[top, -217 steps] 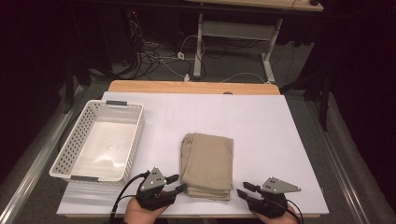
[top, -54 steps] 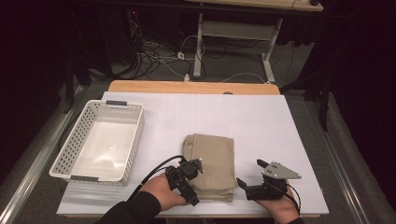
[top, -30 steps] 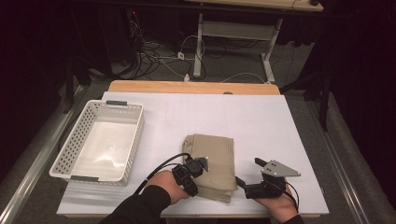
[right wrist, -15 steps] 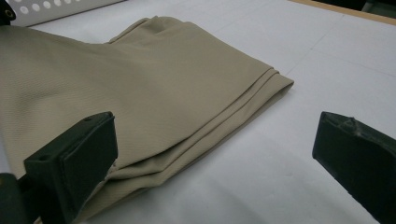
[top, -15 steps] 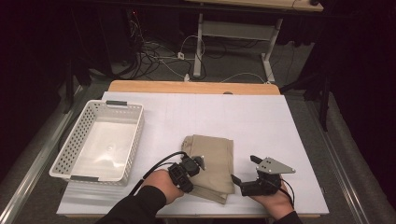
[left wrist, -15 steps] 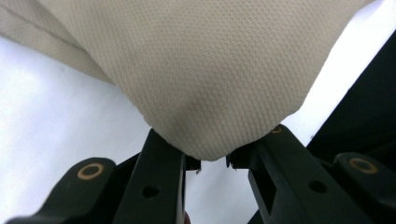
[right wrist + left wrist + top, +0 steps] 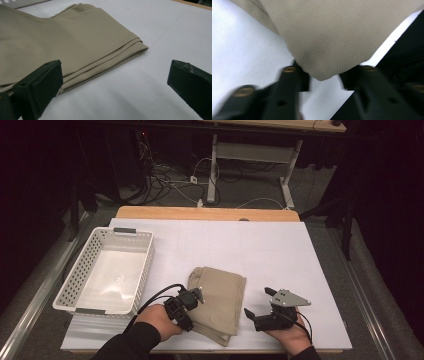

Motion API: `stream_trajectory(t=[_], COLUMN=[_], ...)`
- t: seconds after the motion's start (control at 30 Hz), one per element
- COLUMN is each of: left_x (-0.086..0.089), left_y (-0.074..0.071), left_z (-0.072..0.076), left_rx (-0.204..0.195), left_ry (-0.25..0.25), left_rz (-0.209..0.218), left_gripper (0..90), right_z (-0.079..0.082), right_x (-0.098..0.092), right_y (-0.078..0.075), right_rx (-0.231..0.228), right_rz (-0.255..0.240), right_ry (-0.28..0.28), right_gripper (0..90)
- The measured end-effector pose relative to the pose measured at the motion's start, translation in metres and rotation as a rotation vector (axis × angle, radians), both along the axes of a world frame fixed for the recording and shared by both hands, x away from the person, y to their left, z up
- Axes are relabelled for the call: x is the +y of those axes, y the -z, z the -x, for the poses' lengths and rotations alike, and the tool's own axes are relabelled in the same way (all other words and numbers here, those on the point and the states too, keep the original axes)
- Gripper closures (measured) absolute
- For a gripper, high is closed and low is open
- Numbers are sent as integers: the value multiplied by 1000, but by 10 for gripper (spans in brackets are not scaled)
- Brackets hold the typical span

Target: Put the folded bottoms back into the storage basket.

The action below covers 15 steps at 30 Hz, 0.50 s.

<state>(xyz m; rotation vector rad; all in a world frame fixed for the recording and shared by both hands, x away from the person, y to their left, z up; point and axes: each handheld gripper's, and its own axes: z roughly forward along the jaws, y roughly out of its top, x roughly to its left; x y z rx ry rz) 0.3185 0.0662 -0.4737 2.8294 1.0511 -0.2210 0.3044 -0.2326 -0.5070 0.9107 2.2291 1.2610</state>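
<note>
Since the first earlier frame: left gripper (image 7: 192, 301) shifted from the table's near edge onto the folded cloth (image 7: 220, 297), and cloth skewed, near left corner now lifted. Jaws just been opening, a cloth corner (image 7: 322, 50) between them, not clearly pinched. Right gripper (image 7: 260, 305) just beside the cloth's right edge, jaws spread wide, holding nothing. Cloth near the middle of the near edge. Risk: corner slipping free, or only the top layer caught, undoing the fold. Basket (image 7: 75, 287) at the left edge, empty.
</note>
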Motion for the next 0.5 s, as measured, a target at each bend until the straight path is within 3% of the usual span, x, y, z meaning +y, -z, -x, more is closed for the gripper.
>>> stream_trajectory(t=[0.1, 0.23, 0.37, 0.5], left_x=[-1, -4, -11, -13], left_y=[2, 4, 5, 5], left_z=[-2, -5, -7, -8], left_rx=[-4, 22, 32, 34], left_ry=[-26, -26, -20, -16], left_rz=[7, 40, 44, 59], left_gripper=[386, 364, 363, 490], right_z=[1, 2, 3, 3], right_x=[-1, -1, -1, -1], right_y=[0, 1, 1, 2], right_rx=[1, 1, 2, 0], right_rz=[3, 5, 10, 17], right_ry=[2, 1, 2, -2], right_gripper=[6, 7, 7, 6])
